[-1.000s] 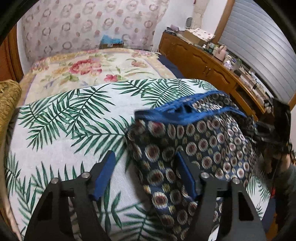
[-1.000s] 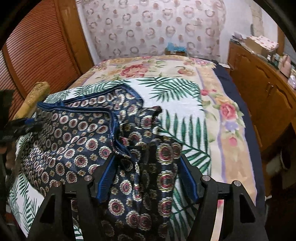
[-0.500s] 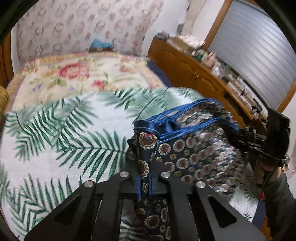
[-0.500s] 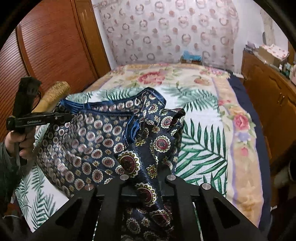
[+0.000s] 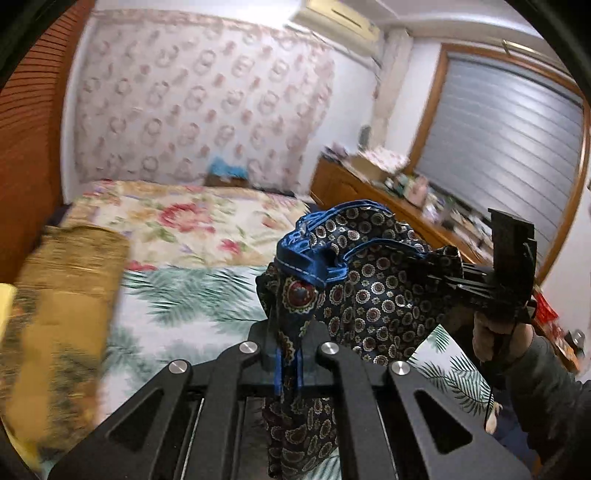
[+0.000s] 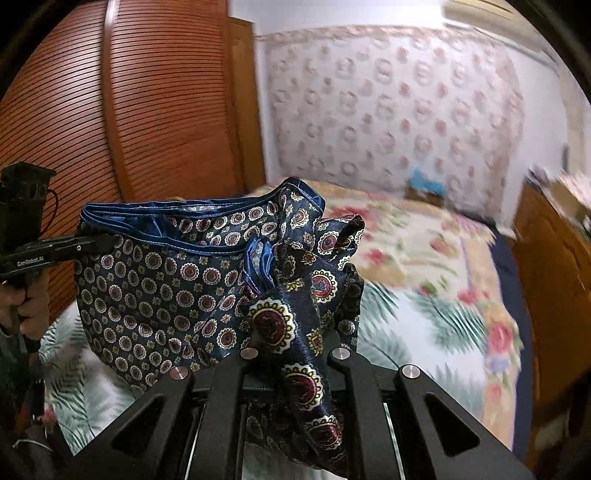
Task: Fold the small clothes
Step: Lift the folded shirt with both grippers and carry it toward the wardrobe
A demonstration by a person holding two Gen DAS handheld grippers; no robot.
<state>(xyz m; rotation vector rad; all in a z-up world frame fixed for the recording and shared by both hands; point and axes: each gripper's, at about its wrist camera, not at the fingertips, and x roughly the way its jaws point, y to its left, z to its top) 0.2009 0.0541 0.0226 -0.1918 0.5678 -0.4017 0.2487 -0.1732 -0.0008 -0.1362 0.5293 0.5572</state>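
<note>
Your left tongs [image 5: 288, 363] pinched the patterned garment [image 5: 369, 295] at one end. Your right tongs [image 6: 295, 363] pinched the other end, holding it above the bed [image 6: 424, 325].

Premises: a bedroom in a private home. A bed [image 5: 192, 221] occupies the room, covered by a flowered bedspread [image 6: 417, 236] with a palm-leaf sheet [image 5: 192, 295] over its near end. Patterned wallpaper [image 5: 192, 107] lines the wall at the bed's far edge. A louvred wooden wardrobe [image 6: 147, 103] stands along one side. On the other side, a low wooden cabinet [image 5: 354, 184] carries boxes and small household items. A window with a lowered blind [image 5: 498, 140] and a wall-mounted air conditioner [image 5: 340, 16] are fitted.
</note>
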